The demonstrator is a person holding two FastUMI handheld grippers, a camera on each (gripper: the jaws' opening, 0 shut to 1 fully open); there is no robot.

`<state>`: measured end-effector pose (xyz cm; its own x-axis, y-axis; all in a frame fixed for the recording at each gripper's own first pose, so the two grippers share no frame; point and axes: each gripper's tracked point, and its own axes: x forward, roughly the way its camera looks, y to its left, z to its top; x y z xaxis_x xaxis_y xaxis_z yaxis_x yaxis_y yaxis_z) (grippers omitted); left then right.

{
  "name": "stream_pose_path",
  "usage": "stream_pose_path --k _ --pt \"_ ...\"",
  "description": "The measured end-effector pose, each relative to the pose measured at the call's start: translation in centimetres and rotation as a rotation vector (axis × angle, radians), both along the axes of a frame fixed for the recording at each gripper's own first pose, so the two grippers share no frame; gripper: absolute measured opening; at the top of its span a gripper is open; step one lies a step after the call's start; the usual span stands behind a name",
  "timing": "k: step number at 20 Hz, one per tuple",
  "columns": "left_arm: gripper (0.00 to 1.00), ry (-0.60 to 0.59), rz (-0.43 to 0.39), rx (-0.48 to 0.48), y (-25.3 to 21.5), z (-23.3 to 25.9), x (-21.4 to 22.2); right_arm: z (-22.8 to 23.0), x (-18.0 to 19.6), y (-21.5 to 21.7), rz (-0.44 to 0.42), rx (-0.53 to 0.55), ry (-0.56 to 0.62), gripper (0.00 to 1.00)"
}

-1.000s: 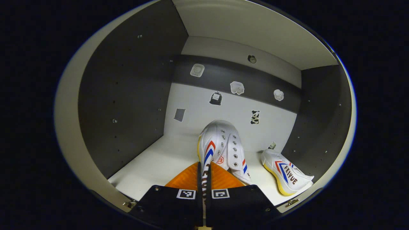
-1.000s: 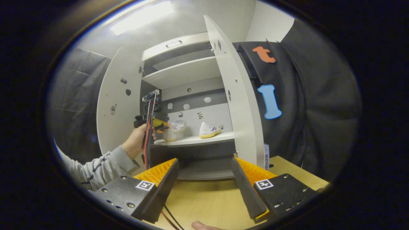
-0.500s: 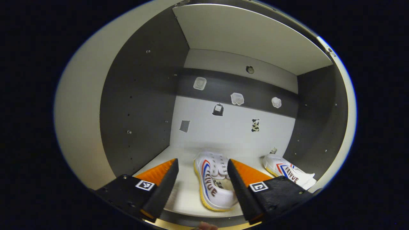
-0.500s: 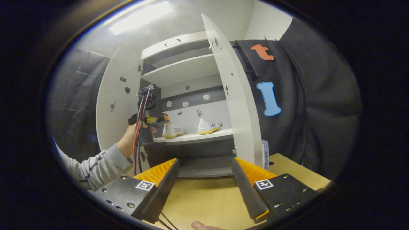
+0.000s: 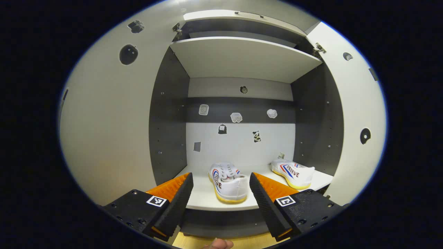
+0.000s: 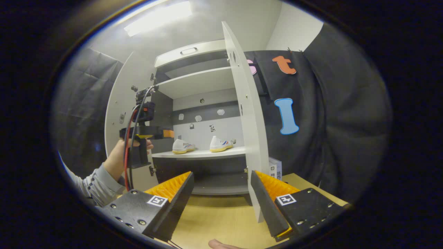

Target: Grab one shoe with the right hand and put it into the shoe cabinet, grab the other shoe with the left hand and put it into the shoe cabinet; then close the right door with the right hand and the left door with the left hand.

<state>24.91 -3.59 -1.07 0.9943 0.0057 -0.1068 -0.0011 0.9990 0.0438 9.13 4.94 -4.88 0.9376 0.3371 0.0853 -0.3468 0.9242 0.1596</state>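
The left gripper has its fingers spread wide apart and holds nothing. Just past its fingertips, a white canvas shoe with red and blue stripes sits on the white cabinet shelf. A second matching white shoe sits off to the right finger's side. The right gripper is wide open too, empty, with the tall white right door standing open past its right finger.

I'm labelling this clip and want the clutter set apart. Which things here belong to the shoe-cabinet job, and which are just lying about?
Belong to the job:
left shoe
right shoe
shelf
left door
right door
left tool, open
right tool, open

Just lying about:
stickers on the back panel
small box beside the right door
wooden table
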Motion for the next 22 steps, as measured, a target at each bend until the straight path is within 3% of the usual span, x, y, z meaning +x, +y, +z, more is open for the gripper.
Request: stream_pose_path --k 2,8,16,19,22 --pt "0.99 0.008 0.012 0.016 0.5 -0.5 -2.9 0.1 -0.1 -1.6 -0.029 -0.036 -0.008 0.98" --pt "0.99 0.066 -0.123 -0.031 -1.4 -3.7 -10.0 0.8 0.4 -6.7 -0.092 -0.12 0.015 0.98" --pt "1.0 0.128 -0.289 -0.051 -1.6 -7.5 -15.5 5.1 7.3 -18.0 -0.264 -0.177 0.055 0.98" --pt "1.0 0.062 -0.346 -0.065 -1.7 -6.8 -16.6 7.4 10.2 -21.0 -0.289 -0.163 0.061 0.98" --pt "1.0 0.087 -0.367 -0.068 -1.1 -8.8 -17.8 9.5 12.9 -23.2 -0.308 -0.151 0.068 0.98"
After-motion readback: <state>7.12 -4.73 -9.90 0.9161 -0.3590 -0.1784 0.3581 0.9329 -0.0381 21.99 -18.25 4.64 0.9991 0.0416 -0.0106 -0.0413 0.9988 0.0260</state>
